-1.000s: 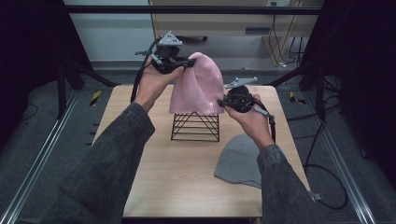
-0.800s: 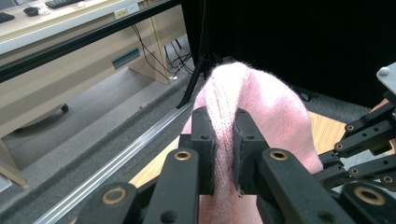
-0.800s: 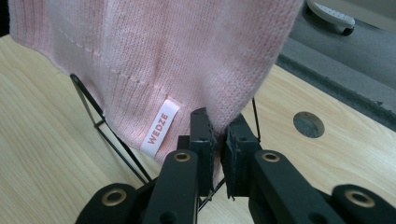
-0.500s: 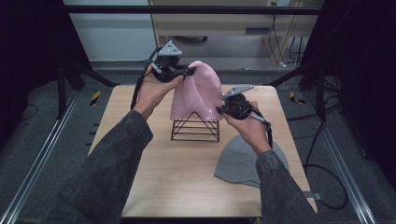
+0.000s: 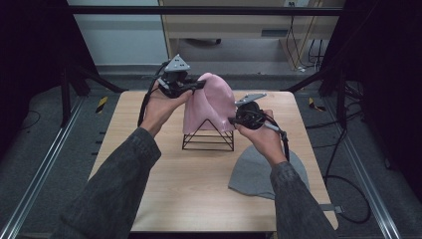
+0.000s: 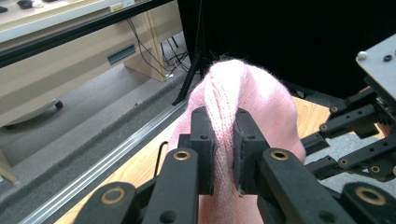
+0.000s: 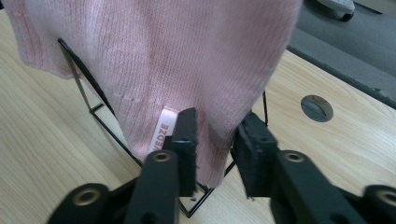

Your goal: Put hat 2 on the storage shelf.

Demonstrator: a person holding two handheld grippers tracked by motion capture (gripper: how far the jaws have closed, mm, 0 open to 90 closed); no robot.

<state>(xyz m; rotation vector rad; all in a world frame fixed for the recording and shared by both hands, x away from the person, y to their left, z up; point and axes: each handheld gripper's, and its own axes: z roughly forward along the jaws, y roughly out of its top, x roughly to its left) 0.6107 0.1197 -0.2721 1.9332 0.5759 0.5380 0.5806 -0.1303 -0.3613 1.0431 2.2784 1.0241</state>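
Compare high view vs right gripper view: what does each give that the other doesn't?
High view alone: grey beanie lying flat on the table, and the left gripper pinching the pink beanie's top. Right gripper view alone: a white label at the hem, and the right gripper, jaws just opened, hem edge loose between them. Both: pink beanie draped over the black wire stand.

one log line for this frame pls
left gripper: shut on pink beanie | right gripper: jaws just opened, hem between | wire stand: under beanie
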